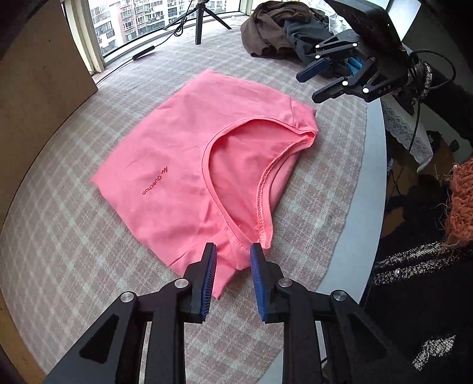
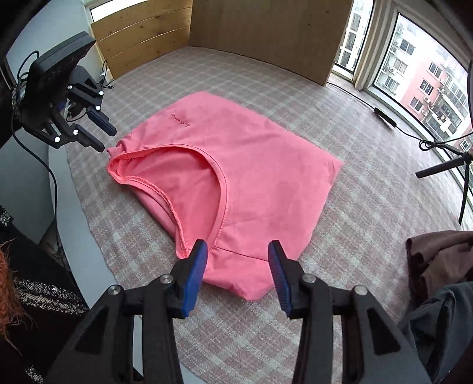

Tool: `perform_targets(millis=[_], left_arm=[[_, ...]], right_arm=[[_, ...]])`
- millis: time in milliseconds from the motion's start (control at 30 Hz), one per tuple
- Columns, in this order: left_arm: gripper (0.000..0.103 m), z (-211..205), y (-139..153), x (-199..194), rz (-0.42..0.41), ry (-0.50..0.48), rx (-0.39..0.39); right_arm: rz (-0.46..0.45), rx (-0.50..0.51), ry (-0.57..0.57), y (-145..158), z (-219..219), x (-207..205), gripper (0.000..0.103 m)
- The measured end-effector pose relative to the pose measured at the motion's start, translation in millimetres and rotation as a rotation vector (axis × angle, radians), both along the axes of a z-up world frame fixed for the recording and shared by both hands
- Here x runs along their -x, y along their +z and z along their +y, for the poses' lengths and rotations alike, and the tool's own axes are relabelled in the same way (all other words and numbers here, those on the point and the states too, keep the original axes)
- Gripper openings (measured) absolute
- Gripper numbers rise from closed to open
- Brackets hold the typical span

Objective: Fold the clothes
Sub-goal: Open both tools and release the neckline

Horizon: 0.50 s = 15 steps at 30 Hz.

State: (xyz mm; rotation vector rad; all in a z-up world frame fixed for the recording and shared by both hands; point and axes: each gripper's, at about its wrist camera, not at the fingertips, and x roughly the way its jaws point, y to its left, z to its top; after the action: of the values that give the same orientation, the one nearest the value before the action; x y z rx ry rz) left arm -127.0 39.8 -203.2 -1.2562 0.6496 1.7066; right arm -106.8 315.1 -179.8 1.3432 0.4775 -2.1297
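A pink T-shirt (image 1: 189, 153) lies folded on the plaid table cover (image 1: 74, 221), neckline up, with a small logo on its chest. My left gripper (image 1: 232, 246) hovers open over the shirt's near shoulder corner, its blue pads clear of the cloth. In the right wrist view the shirt (image 2: 251, 171) lies flat. The right gripper (image 2: 238, 245) stands open above its near edge by the collar seam, nothing pinched. Each gripper also shows in the other view: the right gripper (image 1: 307, 88) off the shirt's far corner, the left gripper (image 2: 106, 140) beside the bunched collar end.
A heap of dark clothes (image 1: 280, 29) sits at the table's far side, and the clothes heap (image 2: 437, 260) is close to the right gripper. A tripod (image 1: 198, 20) and cable stand by the window. A wooden board (image 2: 260, 35) borders the table. A person's tweed sleeve (image 1: 414, 265) is at the rounded table edge (image 1: 372, 177).
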Motion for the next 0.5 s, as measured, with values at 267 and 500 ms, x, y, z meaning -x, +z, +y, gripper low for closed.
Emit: perform_targets(millis=[267,500], left_arm=[[0.022,-43,-24,33,-0.013,0.255,0.025],[0.027,-50,-35,24,-0.104,0.286,-0.023]], right_arm=[[-0.07,-0.071,-0.046,-36,2,8,0.041],[-0.119,0.243,-0.164,3,-2,7,0.041]])
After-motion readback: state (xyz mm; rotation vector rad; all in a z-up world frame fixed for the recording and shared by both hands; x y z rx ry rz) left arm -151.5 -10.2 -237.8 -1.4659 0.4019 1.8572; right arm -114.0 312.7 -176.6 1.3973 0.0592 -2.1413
